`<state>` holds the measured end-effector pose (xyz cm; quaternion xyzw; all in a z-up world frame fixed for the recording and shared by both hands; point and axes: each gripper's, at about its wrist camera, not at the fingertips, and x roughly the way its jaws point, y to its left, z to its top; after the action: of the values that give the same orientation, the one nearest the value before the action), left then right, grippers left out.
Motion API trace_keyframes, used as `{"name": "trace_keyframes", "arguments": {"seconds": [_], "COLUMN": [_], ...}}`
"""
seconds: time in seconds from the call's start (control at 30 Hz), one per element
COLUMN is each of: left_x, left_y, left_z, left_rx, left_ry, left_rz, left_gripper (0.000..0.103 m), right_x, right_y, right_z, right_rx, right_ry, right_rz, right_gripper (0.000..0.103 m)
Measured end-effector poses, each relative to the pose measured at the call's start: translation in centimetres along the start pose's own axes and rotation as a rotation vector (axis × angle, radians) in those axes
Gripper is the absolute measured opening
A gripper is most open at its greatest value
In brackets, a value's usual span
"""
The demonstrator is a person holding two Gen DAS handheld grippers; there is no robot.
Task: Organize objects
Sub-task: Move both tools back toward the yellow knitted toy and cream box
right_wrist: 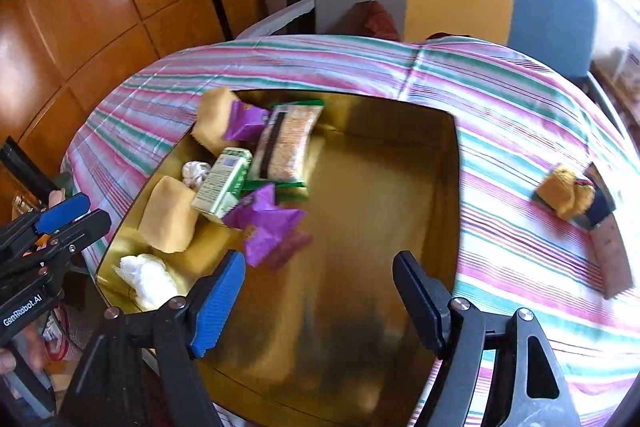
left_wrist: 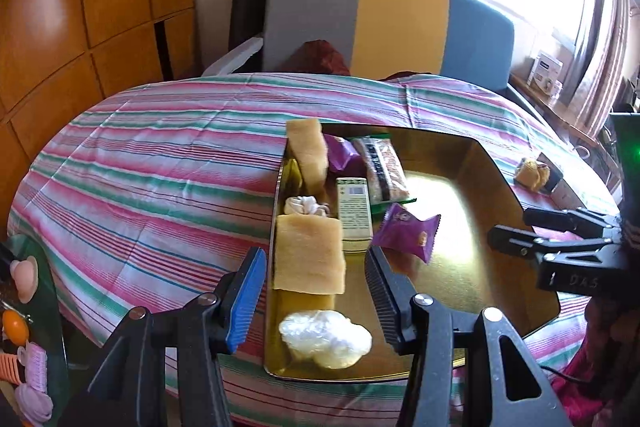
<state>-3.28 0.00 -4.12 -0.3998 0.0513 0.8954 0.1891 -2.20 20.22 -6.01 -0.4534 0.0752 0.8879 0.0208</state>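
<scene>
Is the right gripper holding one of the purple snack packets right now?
No, the right gripper stands open and empty above the gold tray, with the nearest purple packet lying loose in it.

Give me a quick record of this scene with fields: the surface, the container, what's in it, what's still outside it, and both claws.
surface: table under a striped cloth
container: gold tray
in tray: two purple packets, nearest; green carton; grain snack bar; yellow sponge blocks; clear plastic wad
outside tray: small yellow plush item on the cloth to the tray's right
left claw: open, nothing gripped
right claw: open, empty, over bare tray
</scene>
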Motion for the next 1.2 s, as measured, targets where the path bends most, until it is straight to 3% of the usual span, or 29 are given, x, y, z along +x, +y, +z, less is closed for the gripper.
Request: {"name": "trace_keyframes", "arguments": {"seconds": [0.37,0.7,0.97,1.07,1.13,1.2], "left_x": [0.8,1.3,1.6,2.4,3.0,4.1], "left_y": [-2.6,-6.8,-12.9,-15.9,-17.9,-20.3], "left_z": [0.4,1.8,4.5,5.8,6.4,7.2], "left_rx": [0.044,0.132,0.234,0.263,0.271,0.275], "left_ry": [0.028,0.039,0.042,0.065,0.082,0.114], "left_rz": [-0.034,-0.133,-0.24,-0.304,-0.338,-0.386], "left_gripper": [0.052,0.052,0.052,0.052,0.057,0.069], "right_x": [-3.3,-7.1,-10.1,-10.5,-10.6,-11.2], "right_y": [-6.8,-17.9,-30.5,-34.2,-35.9,-36.6], "right_z": [-0.1,-1.2,-3.6,-6.4,-7.7,-8.4], "right_rx": [0.087,0.248,0.562,0.745,0.859,0.92], "right_ry": [-0.049,-0.071,-0.189,-0.235,-0.229,-0.257], "right_rz": [-0.108,-0.282,-0.435,-0.434,-0.4,-0.38], "right_gripper": [0.083,0.084,0.09,0.09,0.09,0.09]}}
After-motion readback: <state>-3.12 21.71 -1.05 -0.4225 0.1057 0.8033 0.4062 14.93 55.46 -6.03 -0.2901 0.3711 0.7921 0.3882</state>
